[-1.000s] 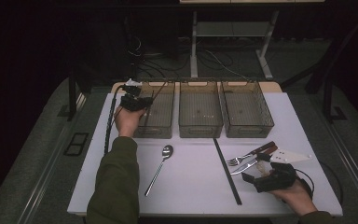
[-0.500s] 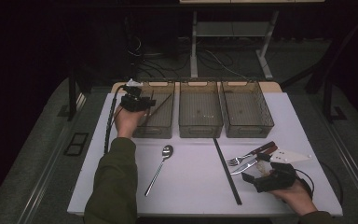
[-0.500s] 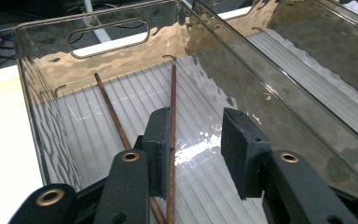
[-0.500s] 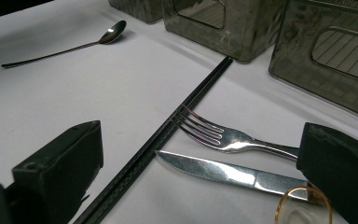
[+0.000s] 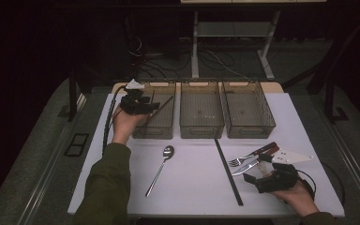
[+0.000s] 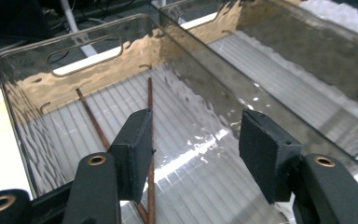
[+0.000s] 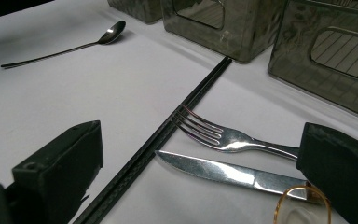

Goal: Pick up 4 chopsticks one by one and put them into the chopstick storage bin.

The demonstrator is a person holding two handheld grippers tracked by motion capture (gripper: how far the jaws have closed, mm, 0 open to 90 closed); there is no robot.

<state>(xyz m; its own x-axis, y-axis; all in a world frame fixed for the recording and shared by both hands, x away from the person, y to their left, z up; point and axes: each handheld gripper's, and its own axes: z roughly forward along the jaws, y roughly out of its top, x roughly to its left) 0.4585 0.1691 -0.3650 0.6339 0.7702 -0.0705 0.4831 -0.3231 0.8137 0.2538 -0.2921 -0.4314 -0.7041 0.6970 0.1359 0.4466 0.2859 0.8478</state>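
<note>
Sorting step: left gripper [image 6: 193,154] jaws, just opening, stand spread over chopsticks [image 6: 150,140] dropped in the left bin [image 5: 155,114]. Right gripper [image 7: 200,186] jaws spread around fork [image 7: 223,136] and knife [image 7: 223,171], 4 o'clock on the counter [image 5: 192,178]; next call: pinch one.

A: Where can a hand pass on the table [image 5: 192,187]?

B: The near middle is open, between the spoon [image 5: 160,166] at nine o'clock and the long black strip [image 5: 228,172] at three.

A: And what blocks?

B: At twelve, three bins [image 5: 201,117] stand side by side. Beyond the strip, the fork [image 5: 243,159] and knife [image 5: 251,166] lie close together.
</note>
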